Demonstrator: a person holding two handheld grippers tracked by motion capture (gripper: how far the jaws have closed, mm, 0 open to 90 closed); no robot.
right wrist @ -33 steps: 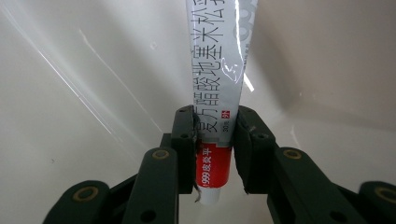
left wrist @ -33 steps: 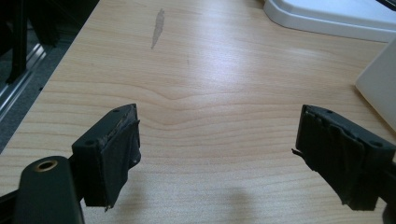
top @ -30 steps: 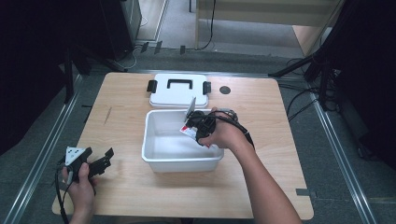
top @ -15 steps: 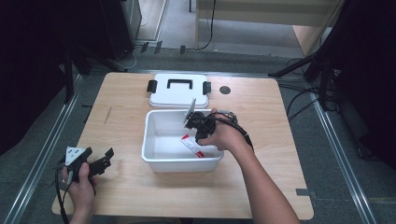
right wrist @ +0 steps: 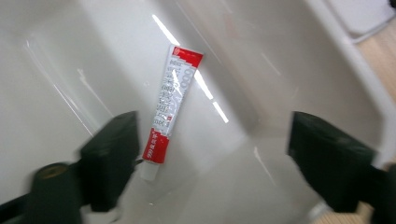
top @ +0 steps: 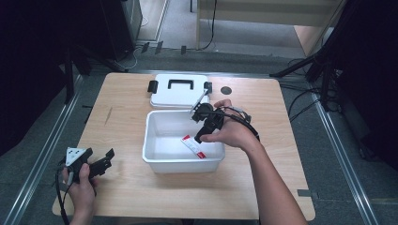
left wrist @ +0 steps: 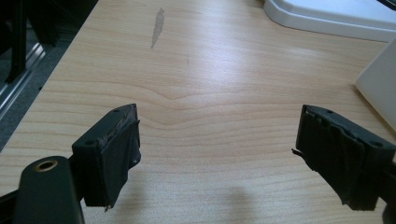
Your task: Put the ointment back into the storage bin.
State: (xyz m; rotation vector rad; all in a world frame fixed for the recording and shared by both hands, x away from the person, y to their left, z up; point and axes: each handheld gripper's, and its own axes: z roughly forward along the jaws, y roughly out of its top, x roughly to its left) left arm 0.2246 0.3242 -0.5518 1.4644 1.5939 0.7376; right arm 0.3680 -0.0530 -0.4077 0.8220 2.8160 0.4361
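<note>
**Tube lying loose in white bin; both grippers spread**

Pale wood counter [top: 263,197] on a grey floor, dark stands around it.

Item: flat tube [top: 194,147], white body with red bands at both ends and fine print along its length, white cap at one end. Lies flat on the floor of the open white bin [top: 155,161], towards its right half, touching neither jaw.

Right gripper [top: 199,137]: angled down into the bin above the tube, forearm reaching in over the near right edge. Jaws have just been opening and stand wide apart, nothing between the pads.

Left gripper [top: 107,159]: low over the counter near the left corner, jaws spread, nothing held.

Nearby: white lid [top: 179,96] with black handle and clips, just behind the bin.
</note>
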